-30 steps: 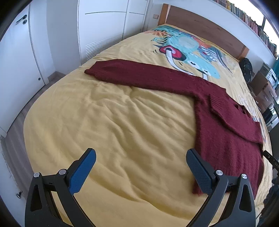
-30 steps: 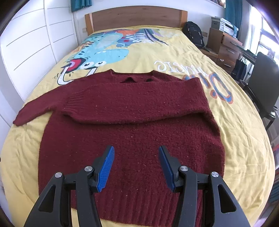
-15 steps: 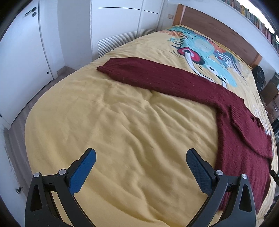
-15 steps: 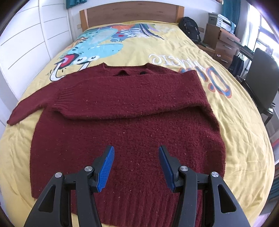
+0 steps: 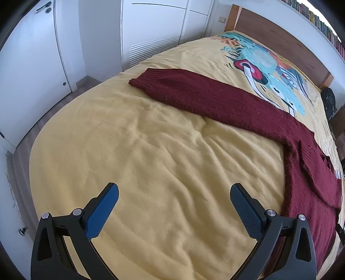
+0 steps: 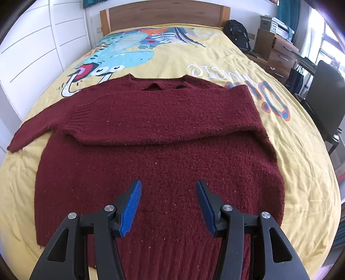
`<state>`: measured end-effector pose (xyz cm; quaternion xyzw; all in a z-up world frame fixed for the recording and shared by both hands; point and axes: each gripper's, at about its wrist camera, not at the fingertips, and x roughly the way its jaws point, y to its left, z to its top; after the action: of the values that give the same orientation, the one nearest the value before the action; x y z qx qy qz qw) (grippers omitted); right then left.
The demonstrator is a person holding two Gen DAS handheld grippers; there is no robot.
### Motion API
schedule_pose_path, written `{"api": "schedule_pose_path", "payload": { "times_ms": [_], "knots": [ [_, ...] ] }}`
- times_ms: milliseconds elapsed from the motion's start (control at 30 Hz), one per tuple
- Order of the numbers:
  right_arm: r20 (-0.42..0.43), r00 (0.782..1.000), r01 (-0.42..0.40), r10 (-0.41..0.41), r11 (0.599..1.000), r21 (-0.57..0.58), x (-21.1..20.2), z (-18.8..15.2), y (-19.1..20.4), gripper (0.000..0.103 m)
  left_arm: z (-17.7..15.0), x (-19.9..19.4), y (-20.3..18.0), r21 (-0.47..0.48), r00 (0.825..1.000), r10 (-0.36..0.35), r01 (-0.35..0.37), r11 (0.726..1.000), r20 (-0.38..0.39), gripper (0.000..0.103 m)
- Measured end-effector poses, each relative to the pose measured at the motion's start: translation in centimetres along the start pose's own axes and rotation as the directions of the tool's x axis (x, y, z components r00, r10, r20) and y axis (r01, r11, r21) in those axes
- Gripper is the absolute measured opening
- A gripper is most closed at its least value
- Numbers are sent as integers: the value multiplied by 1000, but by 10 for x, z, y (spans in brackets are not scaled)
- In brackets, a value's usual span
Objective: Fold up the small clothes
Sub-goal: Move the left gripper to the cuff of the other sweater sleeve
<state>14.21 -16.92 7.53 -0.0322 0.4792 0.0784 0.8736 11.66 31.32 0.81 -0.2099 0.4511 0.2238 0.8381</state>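
A dark red knit sweater [image 6: 163, 137] lies flat on the yellow bedspread [image 6: 301, 150], neck toward the headboard. Its right sleeve is folded across the chest, cuff at the left [image 6: 75, 120]. Its left sleeve [image 5: 207, 97] stretches straight out over the bedspread [image 5: 151, 161], cuff [image 5: 148, 78] near the bed's far left edge. My left gripper [image 5: 174, 189] is open and empty, above bare bedspread, well short of that sleeve. My right gripper [image 6: 168, 186] is open and empty, above the sweater's lower body.
White wardrobe doors [image 5: 155, 32] and a white door [image 5: 32, 64] stand left of the bed. A wooden headboard [image 6: 163, 15] is at the far end. A backpack [image 6: 237, 36], wooden drawers [image 6: 278, 56] and a dark chair [image 6: 327, 103] stand on the right side.
My left gripper has swung left, so the outstretched sleeve sits more central and the sweater body has slid to the right edge. My right gripper has moved slightly forward over the sweater. Both stay open.
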Motion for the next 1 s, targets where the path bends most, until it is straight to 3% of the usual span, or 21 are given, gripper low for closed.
{"api": "schedule_pose_path", "payload": {
  "times_ms": [533,1000],
  "knots": [
    [-15,1000,-16,15,1000,-19,15,1,3,55,26,16,41,-115,1000,24,-24,993,0,102],
    [-45,999,8,-11,998,-66,30,9,6,55,92,66,73,-241,999,-50,49,969,1,101]
  ]
}}
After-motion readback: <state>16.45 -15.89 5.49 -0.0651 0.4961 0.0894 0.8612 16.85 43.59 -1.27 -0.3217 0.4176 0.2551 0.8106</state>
